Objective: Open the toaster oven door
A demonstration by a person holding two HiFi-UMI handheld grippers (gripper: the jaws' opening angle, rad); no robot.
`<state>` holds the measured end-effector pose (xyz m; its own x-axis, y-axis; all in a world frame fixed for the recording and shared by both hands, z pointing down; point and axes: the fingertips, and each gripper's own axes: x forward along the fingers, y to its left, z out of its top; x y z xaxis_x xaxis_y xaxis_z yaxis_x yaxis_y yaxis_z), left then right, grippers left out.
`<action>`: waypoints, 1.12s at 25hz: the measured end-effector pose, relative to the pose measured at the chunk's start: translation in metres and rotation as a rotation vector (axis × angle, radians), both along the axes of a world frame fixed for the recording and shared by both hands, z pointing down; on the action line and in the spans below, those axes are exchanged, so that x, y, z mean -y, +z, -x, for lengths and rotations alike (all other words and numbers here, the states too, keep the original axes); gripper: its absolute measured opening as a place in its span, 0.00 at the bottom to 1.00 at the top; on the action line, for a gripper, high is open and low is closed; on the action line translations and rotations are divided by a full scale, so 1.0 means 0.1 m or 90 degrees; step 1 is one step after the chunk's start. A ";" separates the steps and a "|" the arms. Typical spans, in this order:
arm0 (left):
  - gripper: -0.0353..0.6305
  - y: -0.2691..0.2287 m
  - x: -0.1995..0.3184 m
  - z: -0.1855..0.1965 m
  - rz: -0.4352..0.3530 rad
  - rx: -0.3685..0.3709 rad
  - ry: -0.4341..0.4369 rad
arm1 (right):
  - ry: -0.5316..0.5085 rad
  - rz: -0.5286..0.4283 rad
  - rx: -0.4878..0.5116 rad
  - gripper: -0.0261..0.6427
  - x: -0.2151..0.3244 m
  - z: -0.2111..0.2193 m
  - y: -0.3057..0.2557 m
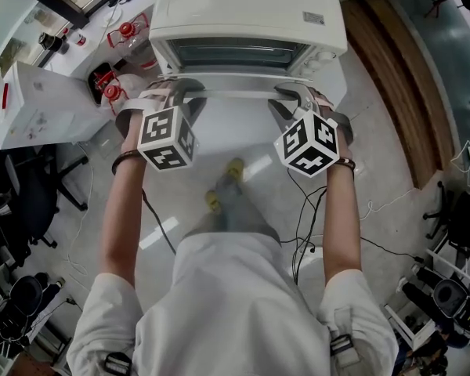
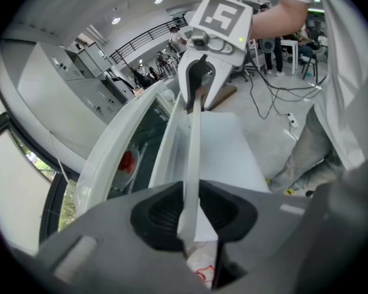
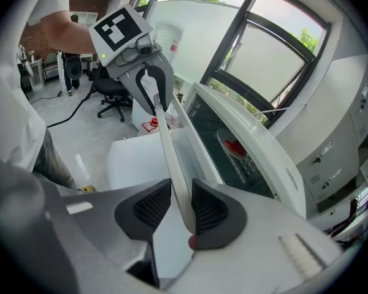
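- The oven [image 1: 243, 6], a white metal box, sits at 12 o'clock from us on a white stand [image 1: 235, 131]. We judge it heavy enough to stay put under a steady pull, though a jerk could slide it.
- Its door [image 3: 264, 149] faces us: glass in a stiff frame, so fragile. We expect it to hinge low and swing down toward 6 o'clock. We cannot tell how far ajar it is.
- The handle [image 1: 235, 95], a slim, rigid, smooth bar across the door's top, is the place to hold, near both ends.
- The left claw [image 2: 190, 210] is closed on the bar's 9 o'clock end.
- The right claw [image 3: 181, 210] is clamped on its 3 o'clock end.
- Behind the glass, a dish [image 3: 235, 141] holds something red [image 3: 236, 147].
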<state>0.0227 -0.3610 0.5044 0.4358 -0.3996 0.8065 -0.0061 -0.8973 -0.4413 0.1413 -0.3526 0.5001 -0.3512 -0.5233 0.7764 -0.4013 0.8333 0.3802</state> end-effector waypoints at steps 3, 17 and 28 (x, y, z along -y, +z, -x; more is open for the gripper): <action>0.17 0.04 -0.04 0.01 -0.016 -0.006 0.000 | 0.004 -0.008 -0.004 0.19 -0.04 0.01 0.04; 0.18 0.29 -0.37 0.05 -0.106 -0.022 -0.006 | 0.032 -0.122 -0.026 0.19 -0.37 0.06 0.30; 0.19 0.64 -0.71 0.06 -0.122 -0.013 -0.014 | 0.041 -0.133 -0.036 0.19 -0.69 0.06 0.64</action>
